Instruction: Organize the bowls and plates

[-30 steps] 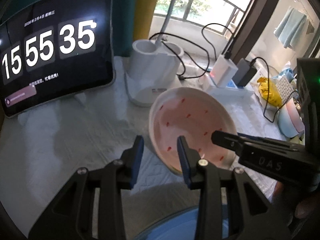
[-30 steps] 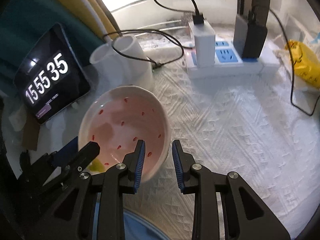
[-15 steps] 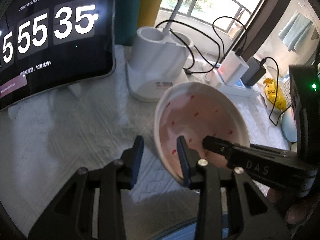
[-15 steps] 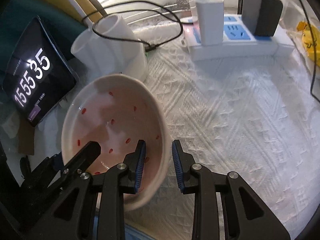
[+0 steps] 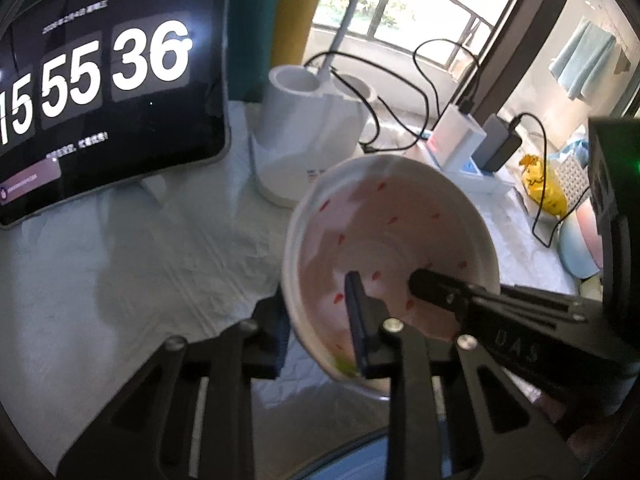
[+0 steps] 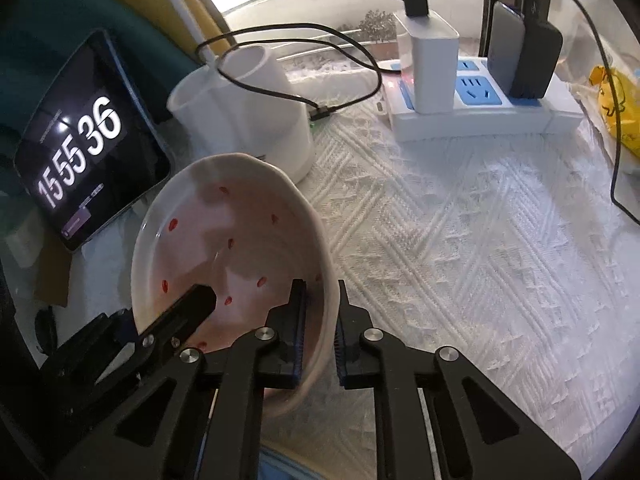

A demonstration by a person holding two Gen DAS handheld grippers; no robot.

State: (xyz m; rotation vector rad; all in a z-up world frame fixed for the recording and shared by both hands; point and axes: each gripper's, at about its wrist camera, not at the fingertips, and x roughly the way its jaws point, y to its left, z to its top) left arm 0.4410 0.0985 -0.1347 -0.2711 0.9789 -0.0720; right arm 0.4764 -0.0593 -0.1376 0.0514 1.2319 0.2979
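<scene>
With both claws just closed on opposite rims of the pink speckled bowl [image 6: 224,248], tilted above the white cloth [image 6: 460,260], left gripper [image 5: 320,316] and right gripper [image 6: 320,320] pinching the wall; I judge: lift evenly, level it, avoid twisting.

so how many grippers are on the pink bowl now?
2. The left gripper straddles one side of the rim of the pink bowl, the right gripper the opposite side, each with one finger inside; both pairs of jaws have just been closing on it.
</scene>
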